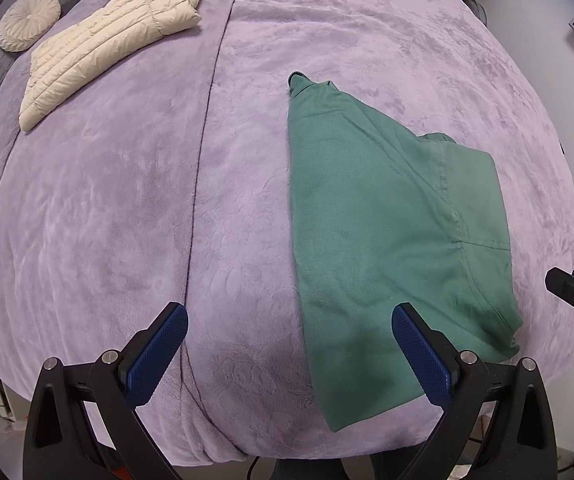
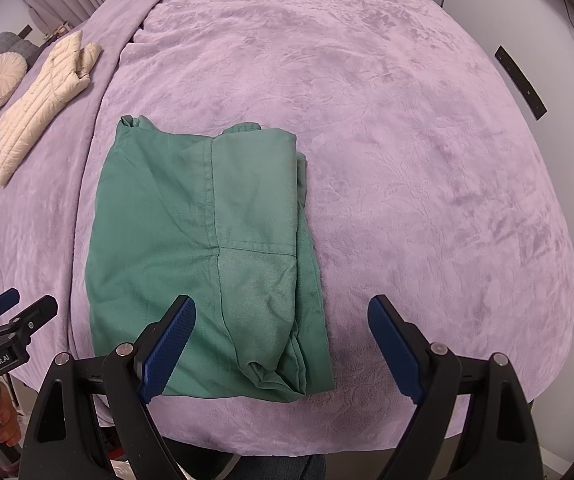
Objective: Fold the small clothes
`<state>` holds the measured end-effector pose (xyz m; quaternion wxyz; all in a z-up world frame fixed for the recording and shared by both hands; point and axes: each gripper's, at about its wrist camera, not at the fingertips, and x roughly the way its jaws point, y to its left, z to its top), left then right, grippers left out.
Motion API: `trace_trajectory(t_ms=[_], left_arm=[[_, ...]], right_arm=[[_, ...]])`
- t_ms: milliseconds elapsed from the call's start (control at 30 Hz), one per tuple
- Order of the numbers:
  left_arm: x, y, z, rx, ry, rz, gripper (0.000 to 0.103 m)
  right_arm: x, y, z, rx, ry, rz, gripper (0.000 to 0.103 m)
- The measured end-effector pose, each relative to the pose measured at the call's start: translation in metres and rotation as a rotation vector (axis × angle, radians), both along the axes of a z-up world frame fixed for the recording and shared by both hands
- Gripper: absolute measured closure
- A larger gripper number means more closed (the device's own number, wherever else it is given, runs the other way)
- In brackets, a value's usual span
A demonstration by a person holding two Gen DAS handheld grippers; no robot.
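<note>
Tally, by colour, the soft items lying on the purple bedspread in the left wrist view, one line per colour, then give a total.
Green: 1, the folded green garment
Cream: 2, the quilted cream jacket and the round cream cushion
Total: 3

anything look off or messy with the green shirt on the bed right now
Slightly. The green shirt is folded lengthwise on the purple blanket, but its right edge is uneven: lower layers stick out past the top one, and the near right corner is bunched. Both the left gripper and right gripper are open, holding nothing.
</note>
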<state>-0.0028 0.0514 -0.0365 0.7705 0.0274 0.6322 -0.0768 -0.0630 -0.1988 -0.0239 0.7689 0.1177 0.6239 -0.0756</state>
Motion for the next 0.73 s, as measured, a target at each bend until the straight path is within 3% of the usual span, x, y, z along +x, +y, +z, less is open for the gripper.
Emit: trace_trajectory(t_ms=[733], left_arm=[[0.0009,0.0019,0.0026,-0.008,-0.020,0.009,0.001]], right_arm=[[0.0018,0.0006,-0.0077,0.014,0.006,0.010,0.013]])
